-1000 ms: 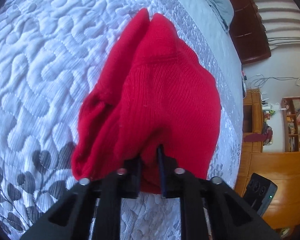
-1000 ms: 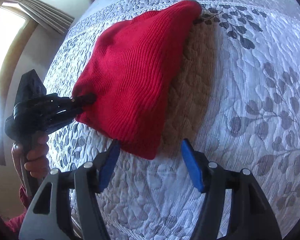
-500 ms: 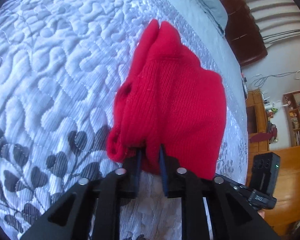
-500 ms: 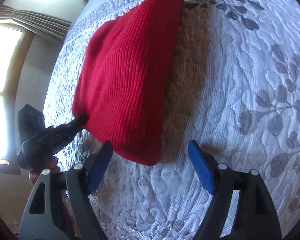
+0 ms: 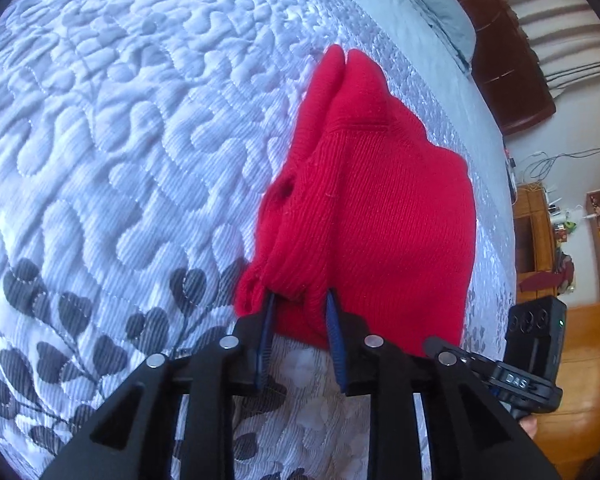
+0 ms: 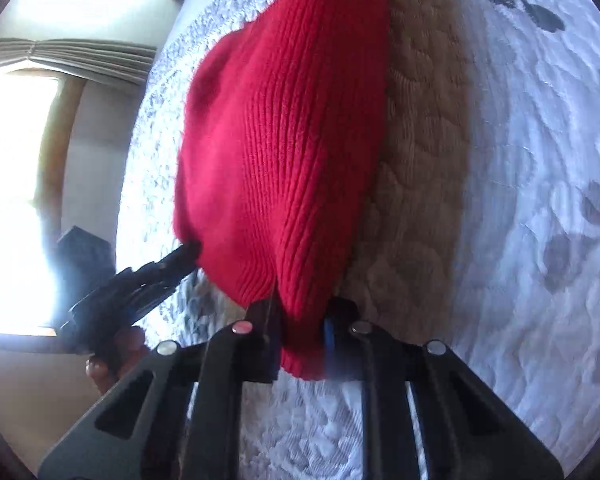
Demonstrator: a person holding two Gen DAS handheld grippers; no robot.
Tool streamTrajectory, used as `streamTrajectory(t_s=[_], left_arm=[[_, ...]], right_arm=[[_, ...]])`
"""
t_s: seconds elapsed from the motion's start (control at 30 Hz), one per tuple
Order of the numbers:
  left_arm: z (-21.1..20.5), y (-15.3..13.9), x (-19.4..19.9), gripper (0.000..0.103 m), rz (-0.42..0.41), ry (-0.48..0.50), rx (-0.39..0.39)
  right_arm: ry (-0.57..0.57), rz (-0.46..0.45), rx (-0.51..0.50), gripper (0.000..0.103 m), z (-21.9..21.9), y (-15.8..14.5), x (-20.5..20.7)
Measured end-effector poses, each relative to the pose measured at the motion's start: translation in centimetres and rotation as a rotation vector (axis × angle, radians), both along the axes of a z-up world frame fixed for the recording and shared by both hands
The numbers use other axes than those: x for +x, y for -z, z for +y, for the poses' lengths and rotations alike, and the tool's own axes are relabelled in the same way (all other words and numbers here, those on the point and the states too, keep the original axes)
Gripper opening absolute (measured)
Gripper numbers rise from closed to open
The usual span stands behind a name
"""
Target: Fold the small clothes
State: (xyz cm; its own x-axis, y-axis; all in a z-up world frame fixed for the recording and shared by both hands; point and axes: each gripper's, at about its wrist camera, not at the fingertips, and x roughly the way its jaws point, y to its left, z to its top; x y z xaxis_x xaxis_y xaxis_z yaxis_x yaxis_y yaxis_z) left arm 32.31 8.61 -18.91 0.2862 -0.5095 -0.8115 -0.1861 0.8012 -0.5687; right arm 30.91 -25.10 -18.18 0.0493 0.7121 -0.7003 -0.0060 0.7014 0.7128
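A small red knitted garment [image 5: 380, 208] lies partly lifted over the white quilted bedspread [image 5: 120, 140]. My left gripper [image 5: 300, 308] is shut on its near hem. In the right wrist view the same red garment [image 6: 284, 140] rises from the bed, and my right gripper [image 6: 300, 320] is shut on its near corner. The left gripper [image 6: 168, 268] shows there at the left, holding the other corner. The right gripper's body [image 5: 508, 376] shows at the lower right of the left wrist view.
The quilt [image 6: 520, 200] has grey leaf patterns and a shadow beside the garment. A dark wooden headboard [image 5: 508, 60] and grey pillow [image 5: 440, 4] lie at the far end. Wooden furniture [image 5: 540, 240] stands past the bed's edge. A bright window [image 6: 16, 200] is at the left.
My right gripper moved forward from open around the garment's corner and shut on it. My left gripper kept its hold and the garment shifted right.
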Motion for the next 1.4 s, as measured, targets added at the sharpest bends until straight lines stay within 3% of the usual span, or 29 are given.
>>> streamTrajectory(t_s=[0.3,0.47,0.63,0.77,0.8,0.87,0.93,1.03,1.1,1.2,1.4], left_arm=[[-4.3,-1.2,-5.4,0.028,0.067,0.102,-0.014],[-8.9,-1.6,-11.4,0.028,0.099,0.229,-0.035],[-14.3,-1.9,-17.8,0.035,0.095,0.371,0.053],[-15.7,-2.6,-19.7,0.040,0.050,0.419,0.139],[-15.5,-3.1,-19.7,0.047,0.038,0.420,0.170],[-14.5,-4.3,-19.3,0.053,0.028,0.389,0.214],[-12.8,-6.2,-18.8,0.055,-0.006,0.341,0.235],[-11.2,-8.9,-16.9,0.060,-0.051,0.274,0.238],[-12.1,-9.9,-14.4,0.061,-0.091,0.293,0.241],[-14.9,-9.3,-11.0,0.061,-0.099,0.306,0.298],[-19.5,-5.1,-5.6,0.061,-0.071,0.348,0.369]], right_arm=[[0.021,0.030,0.024,0.012,-5.8,-2.2,-7.1],[0.025,0.051,-0.060,0.012,-10.9,-3.1,-13.8],[0.022,0.060,-0.191,0.013,-14.5,-3.6,-20.5],[0.036,0.062,-0.233,0.018,-15.2,-2.2,-22.6],[0.049,0.070,-0.229,0.024,-15.3,-1.5,-22.6],[0.087,0.072,-0.197,0.025,-15.9,-1.1,-22.4],[0.115,0.038,-0.202,0.039,-16.3,-2.0,-22.3],[0.132,-0.084,-0.295,0.039,-16.9,-5.0,-22.3],[0.148,-0.121,-0.298,0.039,-17.1,-6.4,-21.9],[0.163,-0.154,-0.273,0.039,-17.7,-7.8,-21.2],[0.147,-0.197,-0.264,0.046,-17.4,-8.8,-19.7]])
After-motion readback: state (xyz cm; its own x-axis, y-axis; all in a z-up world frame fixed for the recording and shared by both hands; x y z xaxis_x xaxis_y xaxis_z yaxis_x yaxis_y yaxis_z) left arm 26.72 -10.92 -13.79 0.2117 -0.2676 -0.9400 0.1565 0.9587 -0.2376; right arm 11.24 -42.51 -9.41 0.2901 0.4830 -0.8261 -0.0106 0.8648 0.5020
